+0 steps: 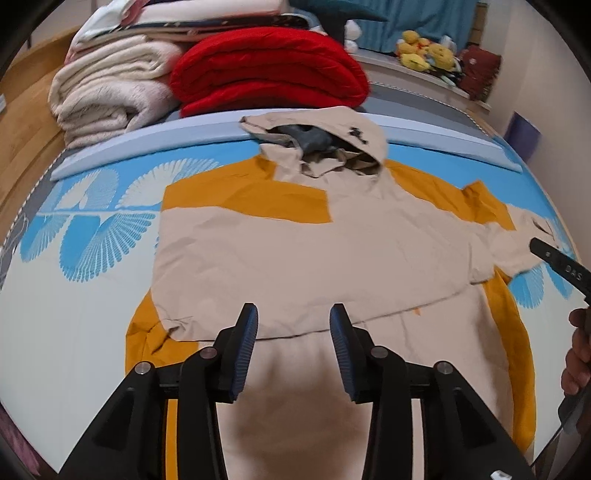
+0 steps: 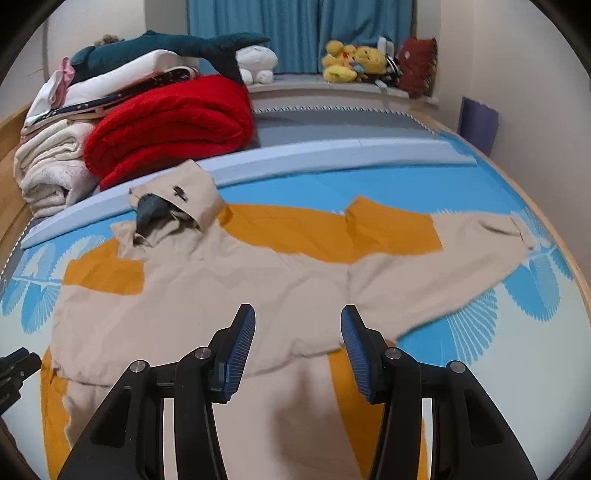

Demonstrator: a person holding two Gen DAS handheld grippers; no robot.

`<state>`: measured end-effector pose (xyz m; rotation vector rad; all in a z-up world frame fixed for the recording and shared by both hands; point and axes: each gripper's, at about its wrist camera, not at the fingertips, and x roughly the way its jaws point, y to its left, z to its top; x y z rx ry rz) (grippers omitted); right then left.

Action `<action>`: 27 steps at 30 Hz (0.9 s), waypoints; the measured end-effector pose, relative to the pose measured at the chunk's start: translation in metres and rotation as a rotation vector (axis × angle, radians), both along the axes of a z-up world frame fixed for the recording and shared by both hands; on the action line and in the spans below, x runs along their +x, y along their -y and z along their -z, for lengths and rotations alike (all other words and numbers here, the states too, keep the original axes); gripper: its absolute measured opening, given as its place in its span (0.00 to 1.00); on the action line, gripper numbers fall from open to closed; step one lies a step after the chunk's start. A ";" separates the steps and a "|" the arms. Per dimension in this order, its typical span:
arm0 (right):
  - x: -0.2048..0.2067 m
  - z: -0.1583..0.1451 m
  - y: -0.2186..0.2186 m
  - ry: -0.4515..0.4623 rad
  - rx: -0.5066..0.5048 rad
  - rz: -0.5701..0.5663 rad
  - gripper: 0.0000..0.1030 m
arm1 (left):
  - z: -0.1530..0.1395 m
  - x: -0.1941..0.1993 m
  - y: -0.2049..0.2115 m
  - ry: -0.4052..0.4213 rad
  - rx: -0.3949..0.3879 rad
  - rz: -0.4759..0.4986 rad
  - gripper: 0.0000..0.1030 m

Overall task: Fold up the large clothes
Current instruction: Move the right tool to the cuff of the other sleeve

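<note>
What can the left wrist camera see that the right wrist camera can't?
Only the left wrist view shows the person's hand at the right edge, holding the right gripper, whose black finger reaches toward the sleeve.

Only the right wrist view shows the whole right sleeve spread out to its cuff, the full blue shark toy, and the blue curtains squarely.

Both show the beige and orange hooded jacket lying flat on the bed, the red blanket, the cream blankets and the yellow plush toys. Each camera's own gripper is open: left gripper, right gripper.
</note>
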<state>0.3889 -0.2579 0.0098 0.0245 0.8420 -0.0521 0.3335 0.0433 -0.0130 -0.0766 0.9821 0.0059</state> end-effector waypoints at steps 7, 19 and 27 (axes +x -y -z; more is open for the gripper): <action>-0.013 -0.002 0.052 0.013 0.005 0.033 0.48 | -0.015 -0.003 0.029 0.038 -0.010 0.052 0.41; 0.015 0.021 0.205 0.005 -0.032 0.143 0.50 | -0.011 0.023 0.043 0.033 -0.034 0.069 0.44; 0.042 0.067 0.297 -0.032 0.046 0.279 0.60 | 0.002 0.035 0.042 0.004 -0.030 0.069 0.44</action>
